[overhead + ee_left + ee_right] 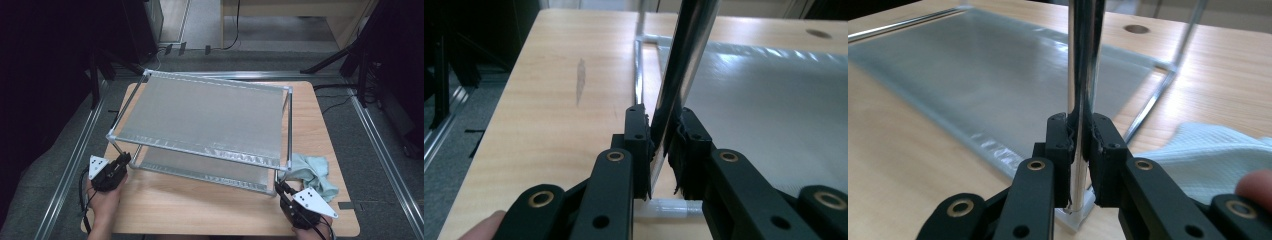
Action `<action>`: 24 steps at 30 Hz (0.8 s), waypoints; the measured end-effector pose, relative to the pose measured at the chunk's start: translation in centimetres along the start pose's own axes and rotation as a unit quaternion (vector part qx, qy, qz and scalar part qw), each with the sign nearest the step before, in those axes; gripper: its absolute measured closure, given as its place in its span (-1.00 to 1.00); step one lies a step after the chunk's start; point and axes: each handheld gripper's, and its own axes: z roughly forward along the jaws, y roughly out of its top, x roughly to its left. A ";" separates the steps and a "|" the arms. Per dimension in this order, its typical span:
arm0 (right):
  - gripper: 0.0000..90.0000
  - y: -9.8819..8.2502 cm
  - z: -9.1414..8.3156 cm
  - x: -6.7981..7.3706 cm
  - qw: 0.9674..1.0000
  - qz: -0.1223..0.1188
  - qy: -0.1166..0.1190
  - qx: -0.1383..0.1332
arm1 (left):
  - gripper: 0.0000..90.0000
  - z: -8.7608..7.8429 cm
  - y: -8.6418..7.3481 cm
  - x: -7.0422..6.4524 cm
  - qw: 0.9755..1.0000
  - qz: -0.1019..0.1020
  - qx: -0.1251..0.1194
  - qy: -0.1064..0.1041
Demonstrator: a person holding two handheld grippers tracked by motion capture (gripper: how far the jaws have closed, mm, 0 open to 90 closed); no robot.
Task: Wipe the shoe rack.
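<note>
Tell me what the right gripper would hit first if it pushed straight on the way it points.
The right gripper is already shut on the rack's near right post, so the post itself comes first. Past it, probably the lower mesh shelf and the far right post, though depth is hard to judge.

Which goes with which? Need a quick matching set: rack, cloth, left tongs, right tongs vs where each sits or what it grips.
Things:
1. rack
2. cloth
3. left tongs
4. right tongs

States:
A. crumpled on the table by the rack's near right corner
B. shut on the near left leg
C. stands mid-table, two mesh shelves
D. shut on the near right leg

Pairs: 1-C, 2-A, 3-B, 4-D
</note>
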 end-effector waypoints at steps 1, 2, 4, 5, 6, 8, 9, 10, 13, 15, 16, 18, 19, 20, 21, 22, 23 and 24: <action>0.80 0.1 0.2 -0.2 1.000 0.004 -0.006 0.001 | 0.76 -0.5 -0.2 -0.2 1.000 0.000 0.002 -0.001; 0.80 0.3 0.5 -0.3 1.000 -0.002 -0.014 0.003 | 0.76 -1.0 -0.4 -0.3 1.000 -0.004 0.005 -0.005; 0.80 0.8 1.0 -0.6 0.999 -0.024 -0.036 0.009 | 0.75 -2.1 -0.9 -0.6 1.000 -0.012 0.010 -0.016; 0.80 1.0 1.3 -0.9 0.999 -0.020 -0.041 0.013 | 0.75 -2.5 -1.1 -0.7 1.000 -0.016 0.010 -0.020; 0.80 1.2 1.6 -1.2 0.999 -0.015 -0.042 0.013 | 0.75 -3.3 -1.3 -1.0 0.999 -0.017 0.016 -0.024; 0.81 1.6 2.4 -2.1 0.999 0.006 -0.043 0.013 | 0.74 -4.3 -1.7 -1.5 0.999 -0.015 0.025 -0.032; 0.81 1.8 2.8 -2.5 0.999 0.012 -0.046 0.014 | 0.74 -4.8 -1.9 -1.8 0.999 -0.015 0.027 -0.035; 0.81 2.0 3.2 -2.8 0.999 0.014 -0.050 0.016 | 0.74 -5.3 -2.1 -2.1 0.999 -0.012 0.029 -0.038; 0.80 2.7 4.3 -3.4 0.997 -0.007 -0.069 0.028 | 0.73 -6.6 -2.6 -2.8 0.998 0.002 0.040 -0.058; 0.80 3.1 5.0 -4.2 0.997 -0.006 -0.069 0.029 | 0.66 -7.5 -3.1 -3.1 0.995 0.002 0.036 -0.090; 0.80 3.2 5.3 -4.5 0.997 -0.001 -0.067 0.028 | 0.57 -7.7 -3.2 -3.3 0.995 0.008 0.028 -0.094; 0.78 3.4 5.8 -5.0 0.998 0.001 -0.064 0.025 | 0.38 -7.9 -3.0 -3.5 0.997 0.015 0.004 -0.081; 0.63 3.4 5.9 -5.0 0.997 -0.013 -0.066 0.026 | 0.31 -7.8 -2.8 -3.4 0.997 0.009 -0.008 -0.076; 0.39 3.6 5.7 -4.9 0.997 -0.035 -0.070 0.027 | 0.29 -7.7 -2.6 -3.3 0.997 0.002 -0.017 -0.077; 0.14 3.8 5.3 -4.7 0.996 -0.057 -0.067 0.029 | 0.32 -7.6 -2.4 -3.2 0.996 0.003 -0.022 -0.081; -0.02 4.1 4.7 -4.6 0.995 -0.071 -0.061 0.031 | 0.38 -7.4 -2.2 -3.4 0.996 0.015 -0.025 -0.079; -0.11 4.5 3.9 -4.5 0.995 -0.079 -0.055 0.030 | 0.47 -7.4 -2.1 -3.6 0.997 0.031 -0.029 -0.071; -0.15 4.9 2.9 -4.6 0.995 -0.080 -0.050 0.024 | 0.57 -7.3 -2.1 -3.8 0.996 0.037 -0.031 -0.069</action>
